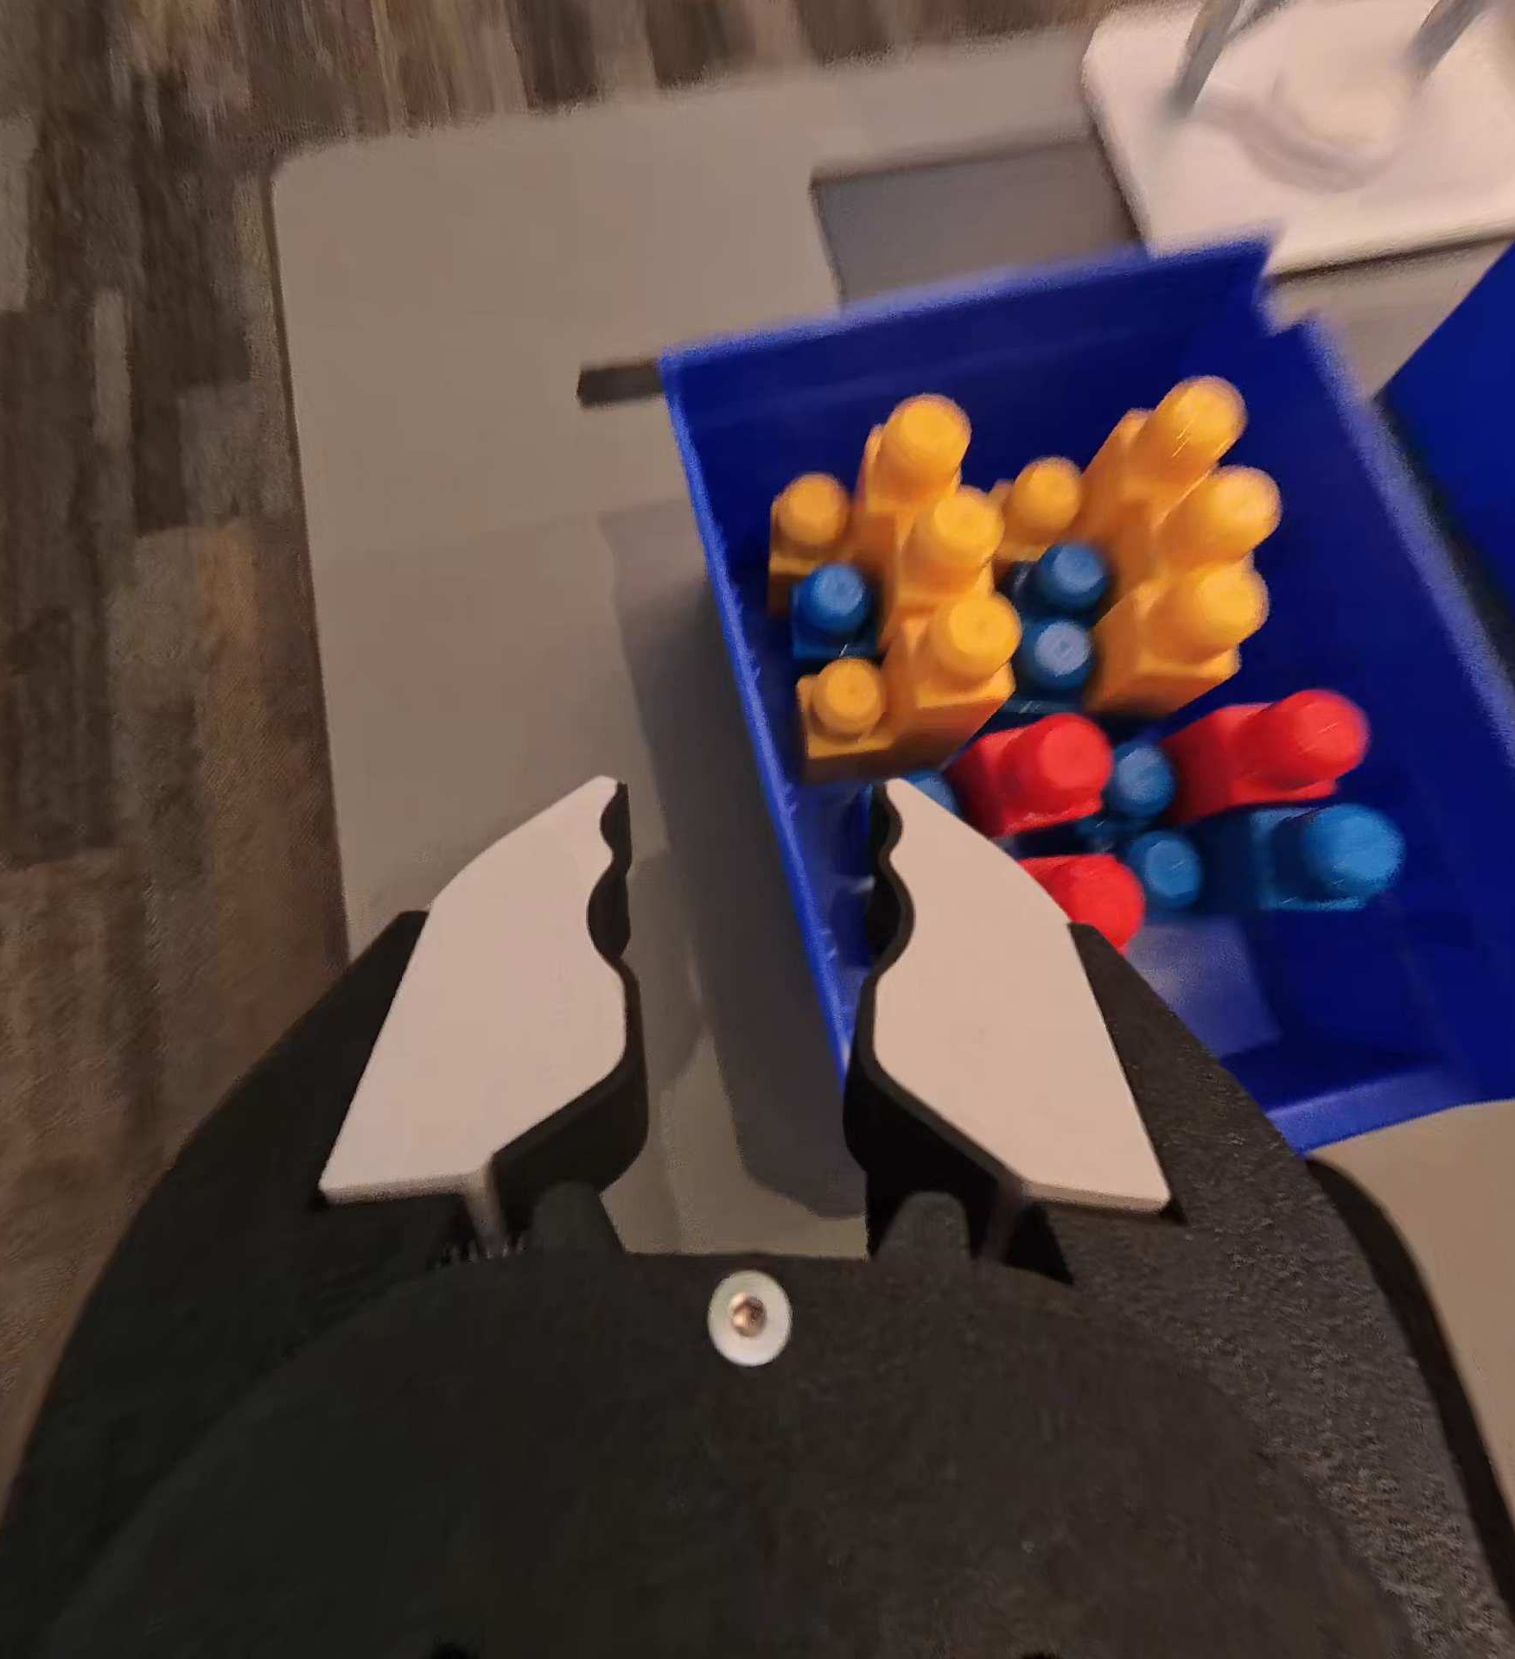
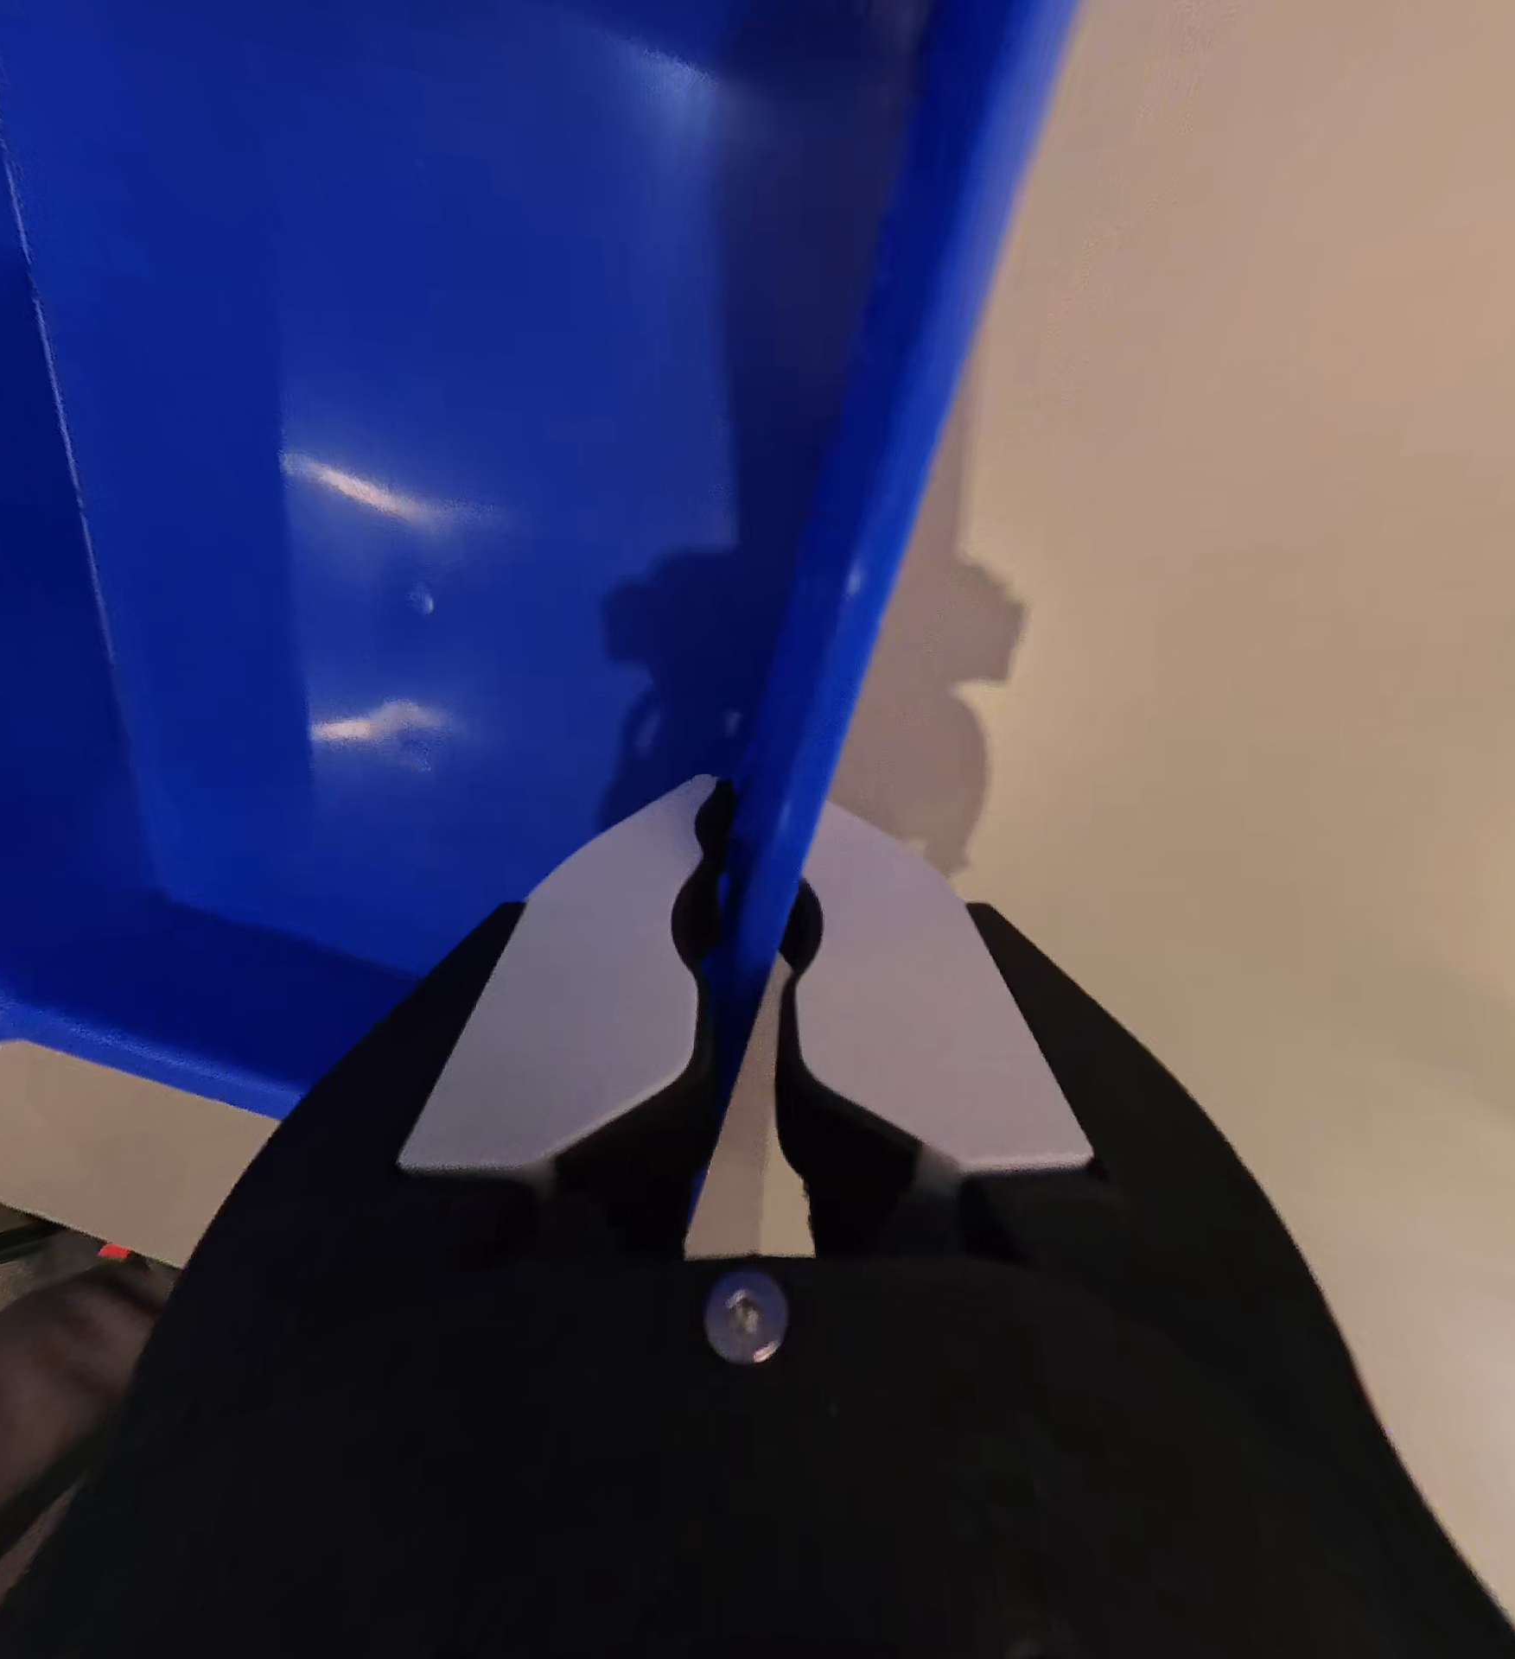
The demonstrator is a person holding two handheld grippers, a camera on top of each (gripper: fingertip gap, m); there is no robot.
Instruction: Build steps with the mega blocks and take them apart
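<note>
In the left wrist view a blue bin (image 1: 987,323) on the grey table holds a heap of mega blocks: yellow blocks (image 1: 942,628), red blocks (image 1: 1041,772) and blue blocks (image 1: 1310,853). My left gripper (image 1: 752,794) is open and empty. Its fingers stand on either side of the bin's left wall, the right one inside. The view is blurred. In the right wrist view my right gripper (image 2: 767,835) is shut on the side wall of a second blue bin (image 2: 376,449). The inside of that bin shows no blocks. This bin also shows at the right edge of the left wrist view (image 1: 1508,431).
The grey table (image 1: 466,539) ends at the left over a wood-patterned floor (image 1: 89,539). A dark rectangle (image 1: 960,224) lies on the table behind the bin. A white object (image 1: 1328,135) stands at the back right. A cream surface (image 2: 1274,539) fills the right wrist view's right side. Left tips to right tips: about 55 cm.
</note>
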